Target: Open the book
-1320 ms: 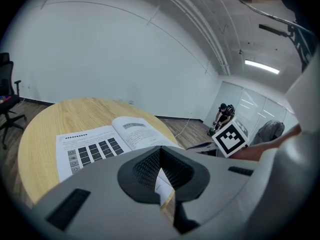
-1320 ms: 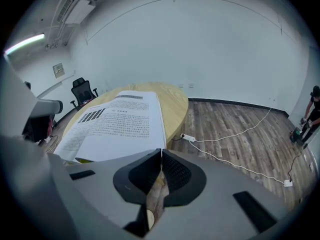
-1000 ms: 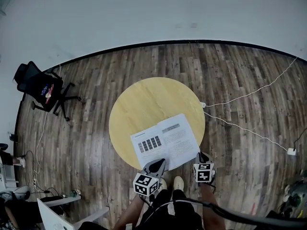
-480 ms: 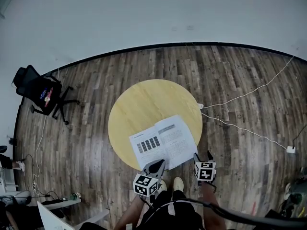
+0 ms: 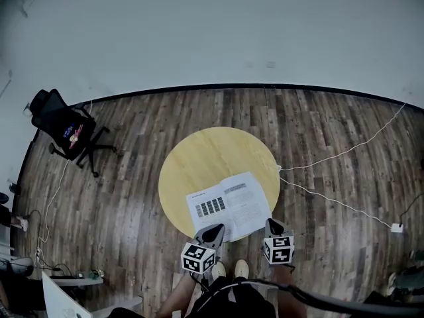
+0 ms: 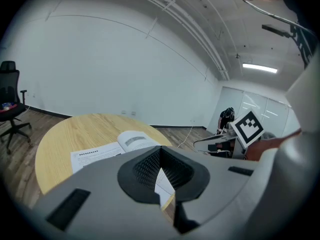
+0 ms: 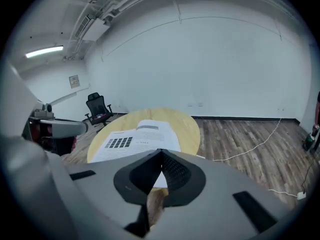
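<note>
One table [image 5: 199,154], one open book [image 5: 228,204] at its near edge. Left gripper [image 5: 212,230] — jaws together, empty; right gripper [image 5: 273,224] — just closed, empty.

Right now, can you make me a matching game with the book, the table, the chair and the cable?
Things:
1. book
2. round table
3. office chair
4. cable

Descriptions:
A. black, standing on the wooden floor off to the left in the head view
B. white, trailing along the floor to the right of the table
C. yellow wood, with something lying on it
D. lying open, pages facing up

Pairs: 1-D, 2-C, 3-A, 4-B
</note>
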{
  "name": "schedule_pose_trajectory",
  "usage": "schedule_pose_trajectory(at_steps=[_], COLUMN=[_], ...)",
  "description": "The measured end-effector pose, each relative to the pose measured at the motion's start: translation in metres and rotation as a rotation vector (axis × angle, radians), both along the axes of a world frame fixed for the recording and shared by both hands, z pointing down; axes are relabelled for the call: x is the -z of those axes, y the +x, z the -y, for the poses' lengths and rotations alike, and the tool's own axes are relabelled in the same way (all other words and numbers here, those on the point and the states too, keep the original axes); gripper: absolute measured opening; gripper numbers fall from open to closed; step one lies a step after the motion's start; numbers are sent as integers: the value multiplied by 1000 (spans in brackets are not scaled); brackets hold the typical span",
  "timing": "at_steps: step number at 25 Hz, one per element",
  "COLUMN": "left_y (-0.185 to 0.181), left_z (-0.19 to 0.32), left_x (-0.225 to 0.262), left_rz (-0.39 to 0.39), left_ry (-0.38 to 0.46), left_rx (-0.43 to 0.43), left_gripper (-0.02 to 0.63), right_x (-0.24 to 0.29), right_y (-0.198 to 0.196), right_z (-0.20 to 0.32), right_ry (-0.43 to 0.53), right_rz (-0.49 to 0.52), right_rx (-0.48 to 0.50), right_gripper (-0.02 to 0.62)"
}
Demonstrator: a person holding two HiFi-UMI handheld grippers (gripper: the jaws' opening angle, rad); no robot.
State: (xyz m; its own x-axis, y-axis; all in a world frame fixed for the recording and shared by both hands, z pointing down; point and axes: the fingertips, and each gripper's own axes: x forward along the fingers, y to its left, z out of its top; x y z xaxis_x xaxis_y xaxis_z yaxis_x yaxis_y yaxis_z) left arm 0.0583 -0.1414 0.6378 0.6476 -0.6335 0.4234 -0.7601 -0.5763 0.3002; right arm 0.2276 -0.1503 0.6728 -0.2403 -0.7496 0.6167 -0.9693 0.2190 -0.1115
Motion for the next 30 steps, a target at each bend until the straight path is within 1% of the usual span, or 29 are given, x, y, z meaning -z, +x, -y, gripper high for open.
schedule_pose_trajectory(at_steps=[5,10,17,22,25,27,30], left_y=[-10,-34,-90,-142,-166,-177,-184], left_z=[-8,-16,-22,-33,-40,-43,-42], left_x=[24,52,104,130,143,151,162], left_rz=[-13,-20,-14,0,14,21,23], left_ry=[47,100,208,268,297,314,338], left_rx=[32,89,197,294,332,348,358], left_gripper=[-5,-5,-5,-5,-5,-5,-5], right_x=[30,69,137,171,187,194,198], right_y=[-21,-61,-127,-180,-211,-229,-246], right_z=[0,-4,-5,-6,-11,-15,-17], right_ry=[48,125,238,309,338,348,355], right_rz=[16,58,130,152,160,173,188], right_rx=[61,144,267,374,433,461,492], right_gripper=[3,3,3,3,3,2,2])
